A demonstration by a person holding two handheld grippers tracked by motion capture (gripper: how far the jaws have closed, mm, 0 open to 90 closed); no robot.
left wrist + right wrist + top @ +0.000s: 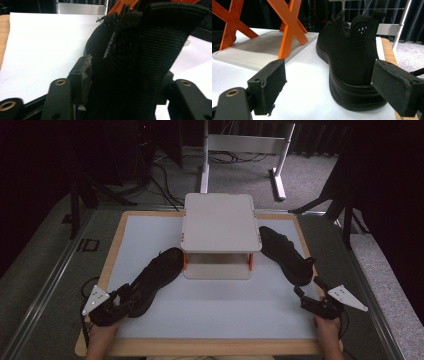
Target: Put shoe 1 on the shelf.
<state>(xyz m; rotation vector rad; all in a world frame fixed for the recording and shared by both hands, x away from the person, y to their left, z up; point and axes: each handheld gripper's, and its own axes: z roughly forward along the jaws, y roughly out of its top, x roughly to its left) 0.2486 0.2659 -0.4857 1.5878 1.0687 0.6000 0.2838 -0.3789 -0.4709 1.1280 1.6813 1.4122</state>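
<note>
Right shoe (352, 57) sits heel-first dead ahead of the right gripper (309, 292) – fingers wide apart, empty, heel just short of the gap – long axis running away toward the rack (220, 222) (left gripper (121, 296) already clamped on left shoe (155, 277) heel, on the worktop (220, 310)).
</note>
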